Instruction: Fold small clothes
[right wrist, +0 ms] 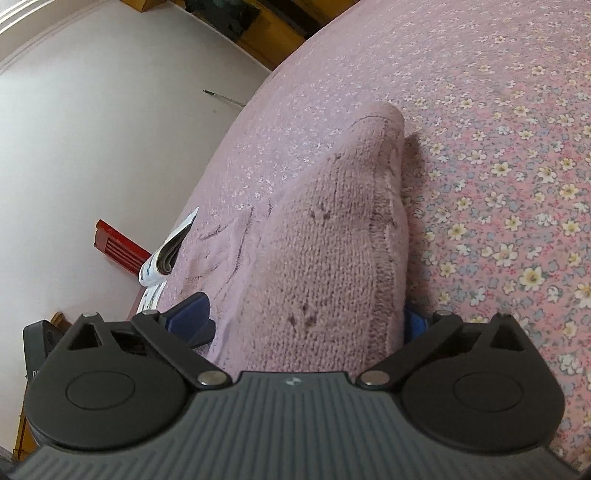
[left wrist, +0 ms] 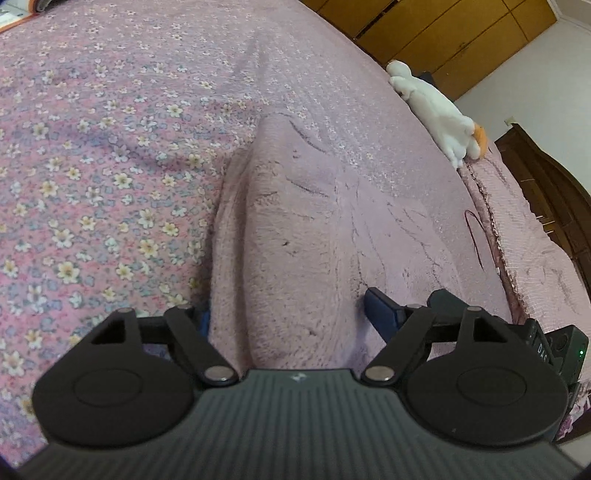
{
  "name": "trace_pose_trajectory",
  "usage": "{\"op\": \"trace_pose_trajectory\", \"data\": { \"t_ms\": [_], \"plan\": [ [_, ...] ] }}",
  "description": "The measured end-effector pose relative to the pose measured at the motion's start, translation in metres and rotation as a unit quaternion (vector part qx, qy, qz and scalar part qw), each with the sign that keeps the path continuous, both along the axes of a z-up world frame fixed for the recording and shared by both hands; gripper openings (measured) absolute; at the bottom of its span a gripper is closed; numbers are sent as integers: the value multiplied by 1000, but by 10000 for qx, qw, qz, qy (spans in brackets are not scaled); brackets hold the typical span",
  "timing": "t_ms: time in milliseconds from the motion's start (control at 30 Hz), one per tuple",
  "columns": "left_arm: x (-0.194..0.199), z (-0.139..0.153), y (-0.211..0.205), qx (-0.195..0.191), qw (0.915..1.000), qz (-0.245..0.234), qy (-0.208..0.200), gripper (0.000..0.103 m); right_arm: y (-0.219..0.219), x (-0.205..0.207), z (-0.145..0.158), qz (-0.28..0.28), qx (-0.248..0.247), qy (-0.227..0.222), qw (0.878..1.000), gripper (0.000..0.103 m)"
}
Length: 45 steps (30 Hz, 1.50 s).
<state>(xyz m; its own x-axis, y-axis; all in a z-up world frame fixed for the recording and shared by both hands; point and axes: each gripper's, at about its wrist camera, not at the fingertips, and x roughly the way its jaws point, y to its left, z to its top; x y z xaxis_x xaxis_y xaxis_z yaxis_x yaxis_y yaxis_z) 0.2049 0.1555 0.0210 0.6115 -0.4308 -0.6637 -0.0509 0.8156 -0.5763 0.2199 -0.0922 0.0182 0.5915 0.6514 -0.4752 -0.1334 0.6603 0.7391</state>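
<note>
A pink knitted garment (left wrist: 295, 229) lies on the flowered bedspread (left wrist: 92, 166), bunched into a raised fold that runs away from both cameras. My left gripper (left wrist: 291, 314) is open and straddles the near end of that fold. Its right blue finger (left wrist: 380, 314) rests beside the cloth, and its left finger is mostly hidden behind the fold. The right wrist view shows the same garment (right wrist: 325, 229) as a tall ridge. My right gripper (right wrist: 303, 321) is open wide around it, one blue finger (right wrist: 192, 317) on the left and one at the right edge, neither pressing the cloth.
A white plush toy (left wrist: 436, 107) lies at the bed's far right edge, before a wooden wardrobe (left wrist: 443, 29) and a dark headboard (left wrist: 546, 192). A curled magazine (right wrist: 170, 251) sits on the bed's left edge, above a red object (right wrist: 118, 247) on the floor.
</note>
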Motion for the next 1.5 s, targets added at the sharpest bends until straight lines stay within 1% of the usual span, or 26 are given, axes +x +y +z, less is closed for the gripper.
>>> {"op": "trace_pose_trajectory", "data": {
  "t_ms": [33, 67, 133, 167, 233, 267, 333, 400, 533, 733, 800, 1033, 1233, 1367, 1500],
  "plan": [
    [1, 0, 0, -17, 10000, 25, 0, 75, 1, 1, 0, -1, -4, -8, 10000, 102],
    [2, 0, 0, -18, 10000, 42, 6, 74, 1, 2, 0, -5, -26, -6, 10000, 100],
    [2, 0, 1, -19, 10000, 48, 8, 73, 3, 3, 0, -33, -98, -1, 9999, 91],
    [2, -1, 1, -29, 10000, 46, 4, 73, 6, 6, 0, -53, -145, 9, 9999, 88],
    [0, -1, 7, -86, 9999, 58, -3, 69, 7, 7, 0, -120, -264, 34, 9996, 77],
    [-2, -2, 9, -131, 9999, 82, -4, 67, 8, 7, 1, -134, -322, 43, 9994, 74],
    [-5, -3, 15, -224, 9996, 185, -14, 59, 9, 8, 3, -130, -396, 48, 9991, 68],
    [-8, -3, 16, -249, 9993, 270, -31, 55, 10, 6, 7, -116, -434, 56, 9990, 65],
    [-13, 3, 13, -217, 9995, 222, -96, 46, 13, 1, 19, -87, -511, -10, 9987, 57],
    [-25, 26, 9, -423, 9989, 121, -176, 44, 2, -8, 49, 14, -330, -30, 9995, 53],
    [-32, 33, 4, -490, 9986, 124, -147, 44, -5, -15, 59, 65, -361, -64, 9993, 53],
    [-60, 58, -32, -475, 9987, -77, -192, 44, -43, -48, 90, 56, -362, -75, 9993, 53],
    [-86, 75, -71, -375, 9978, -498, -214, 44, -82, -90, 115, -70, -663, -206, 9976, 53],
    [-102, 80, -97, -378, 9965, -717, -190, 44, -106, -119, 124, -203, -792, -261, 9963, 53],
    [-115, 79, -121, -308, 9950, -933, -168, 44, -130, -148, 119, -379, -816, -215, 9957, 53]
  ]
}}
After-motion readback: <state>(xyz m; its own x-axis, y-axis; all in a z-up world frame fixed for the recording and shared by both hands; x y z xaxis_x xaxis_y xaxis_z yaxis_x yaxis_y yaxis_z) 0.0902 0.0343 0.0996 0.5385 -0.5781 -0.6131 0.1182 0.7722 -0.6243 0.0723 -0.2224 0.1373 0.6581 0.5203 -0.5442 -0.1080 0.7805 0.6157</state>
